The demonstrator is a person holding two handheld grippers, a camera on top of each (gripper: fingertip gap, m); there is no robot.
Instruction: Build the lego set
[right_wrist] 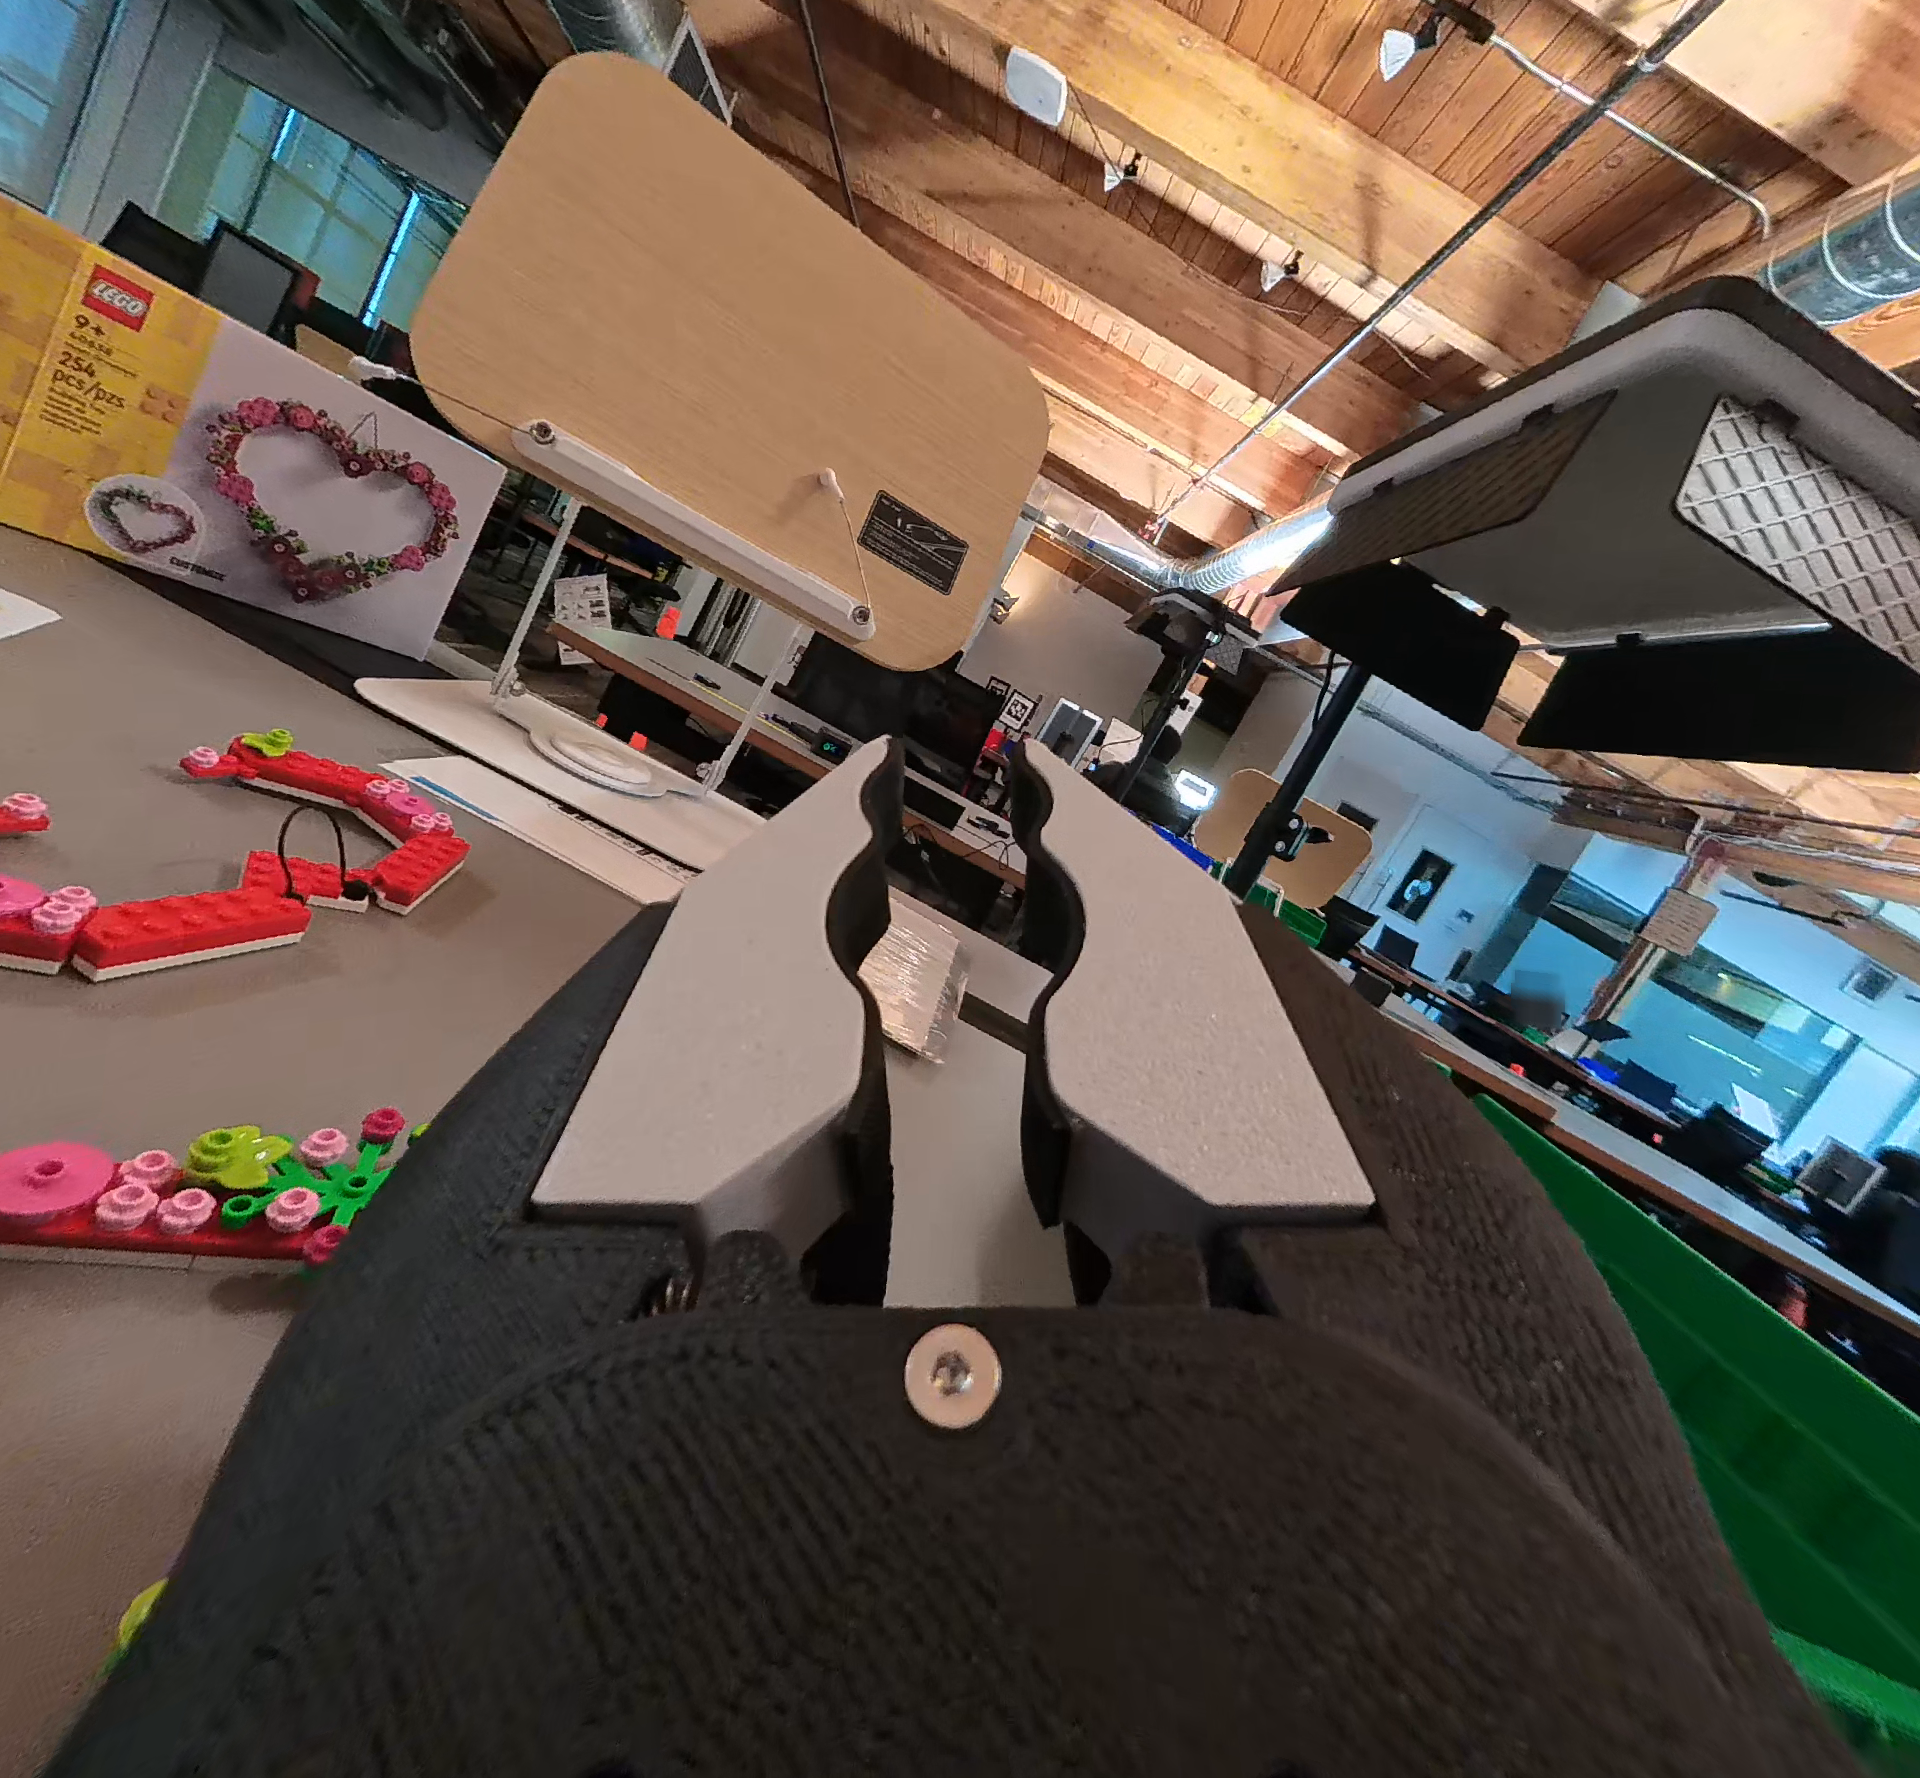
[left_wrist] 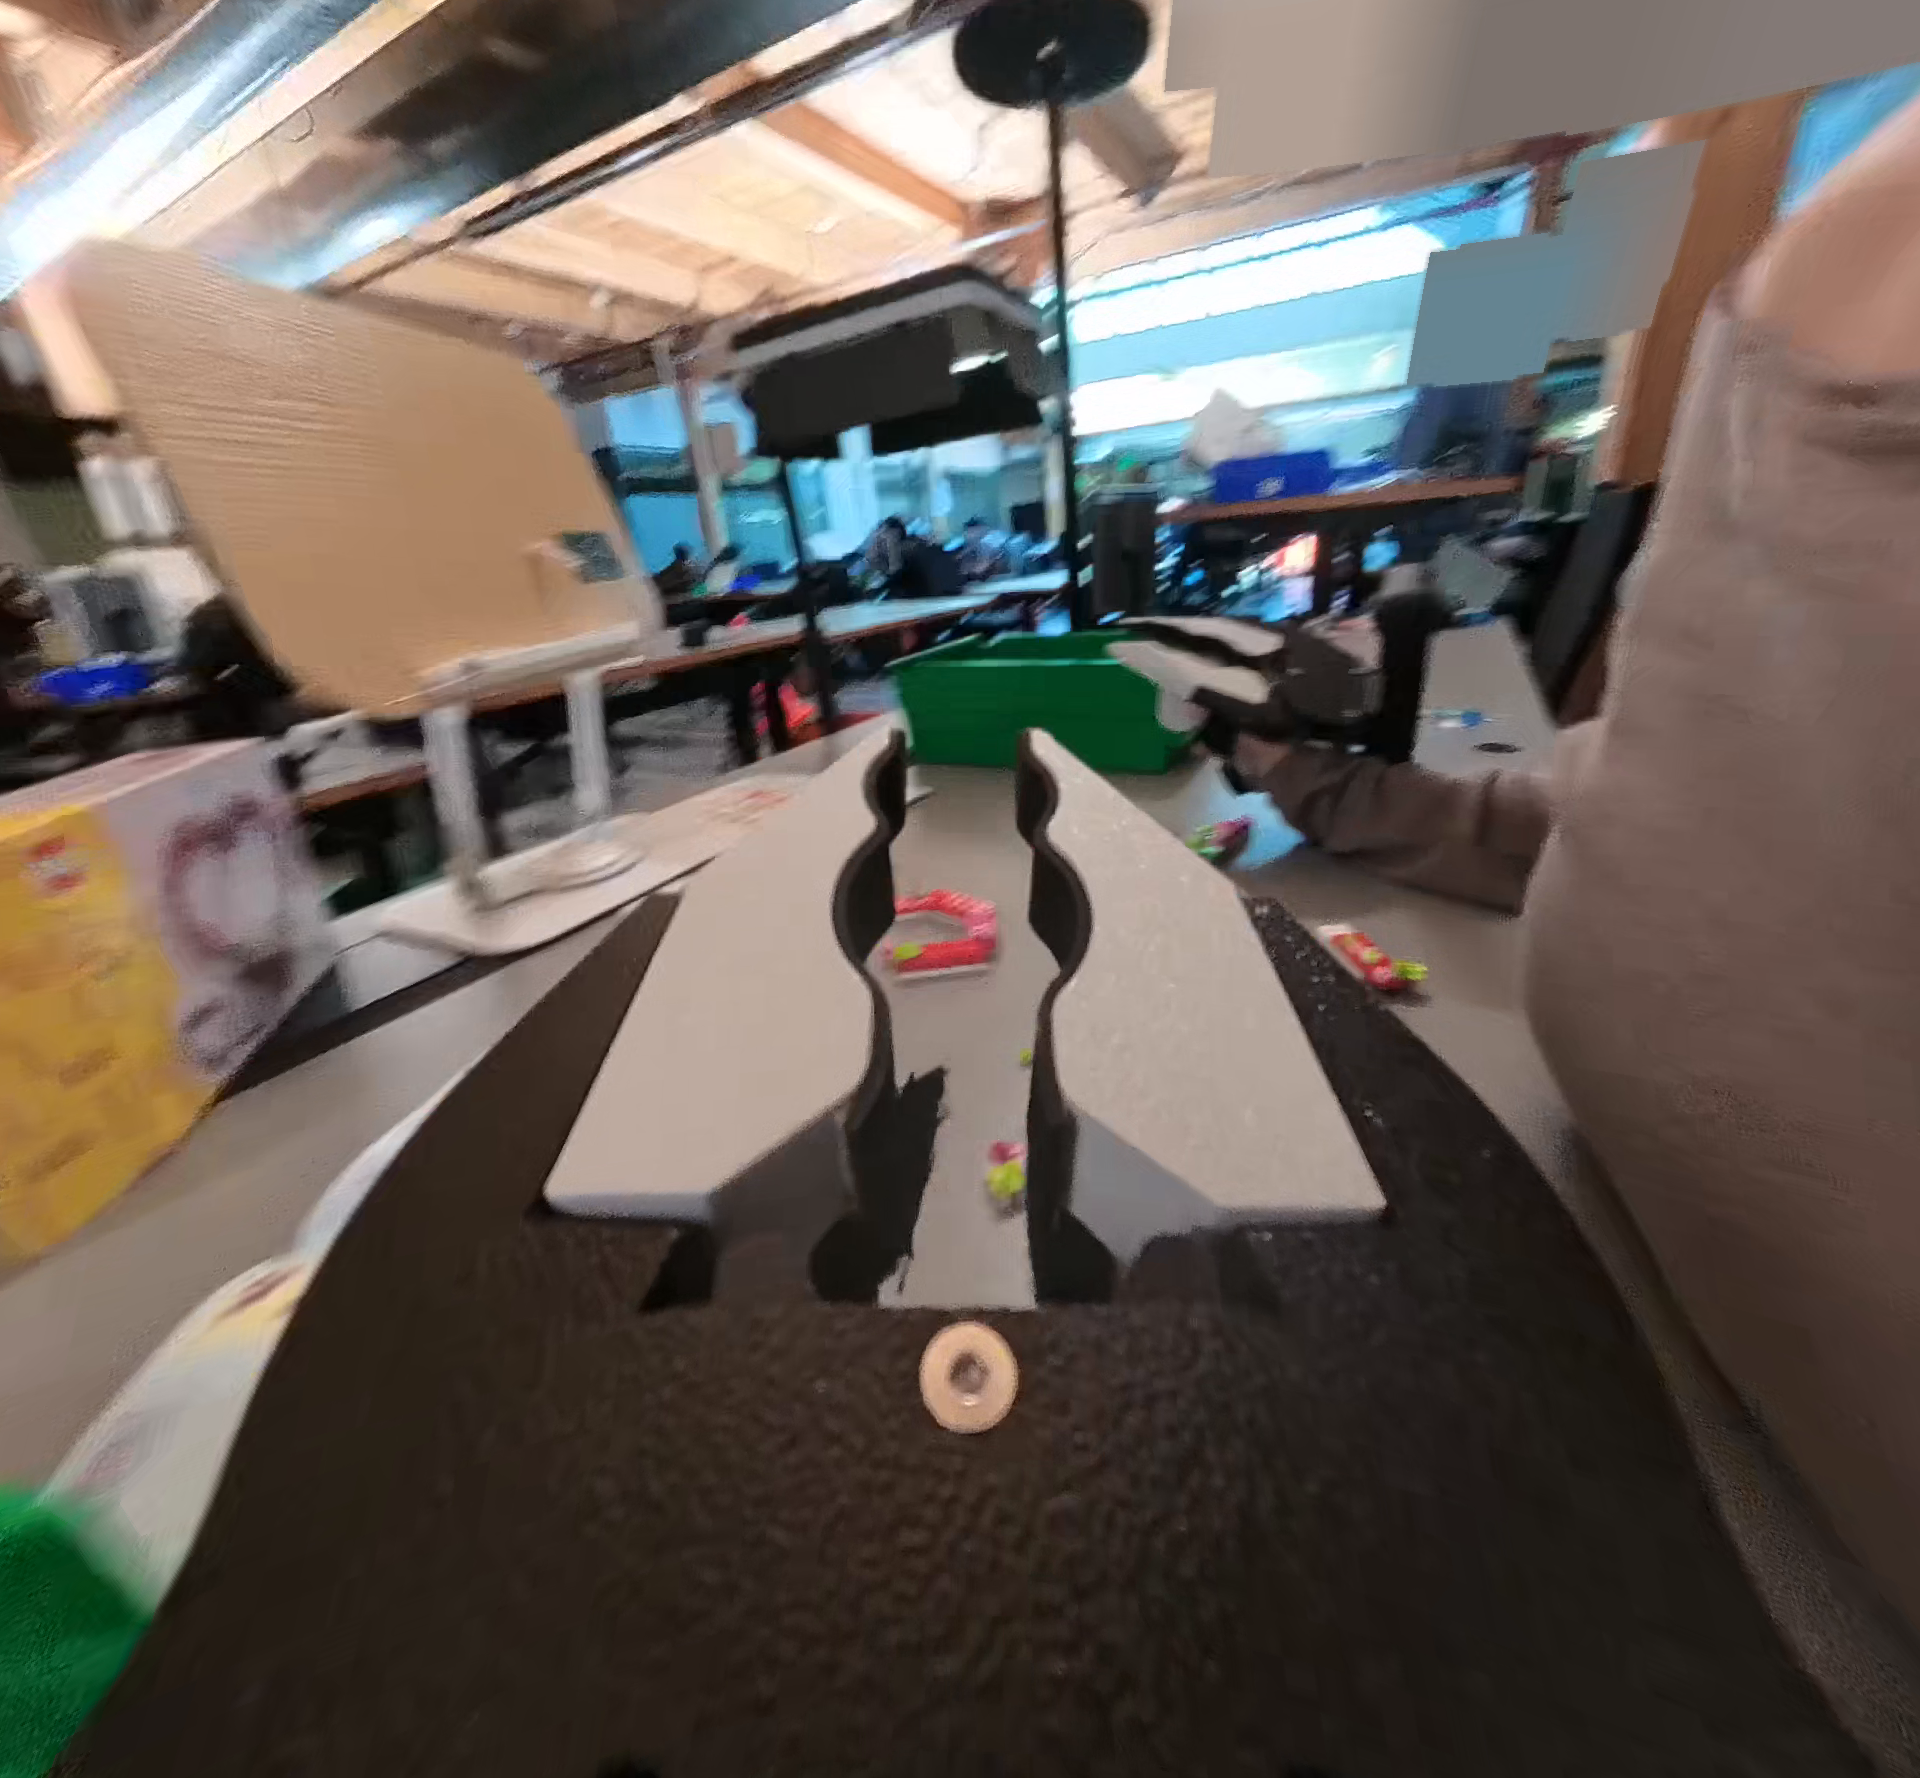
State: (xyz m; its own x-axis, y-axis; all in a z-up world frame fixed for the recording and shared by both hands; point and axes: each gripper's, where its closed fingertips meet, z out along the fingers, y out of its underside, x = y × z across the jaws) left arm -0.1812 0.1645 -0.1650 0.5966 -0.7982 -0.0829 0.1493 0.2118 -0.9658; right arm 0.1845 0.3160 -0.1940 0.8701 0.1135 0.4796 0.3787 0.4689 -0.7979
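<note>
In the right wrist view, red lego segments of a heart frame lie on the grey table (right_wrist: 312, 1053) at the left: an angled piece with a black string loop (right_wrist: 343, 824), a straight piece (right_wrist: 187, 939), and a strip with pink flowers and green leaves (right_wrist: 156, 1198). My right gripper (right_wrist: 956, 762) is open and empty, low over the table to their right. In the blurred left wrist view, my left gripper (left_wrist: 961, 752) is open and empty; a red curved lego piece (left_wrist: 940, 933) and a small pink-green piece (left_wrist: 1006, 1172) lie on the table between its fingers, farther ahead.
The lego box (right_wrist: 208, 450) and a wooden book stand (right_wrist: 727, 357) stand at the back left. A clear plastic bag (right_wrist: 920, 990) lies ahead of the right gripper. A green bin (right_wrist: 1714, 1365) is at the right. A person's sleeve (left_wrist: 1714, 897) fills the left view's right side. Tip to tip, the grippers are about 40 cm apart.
</note>
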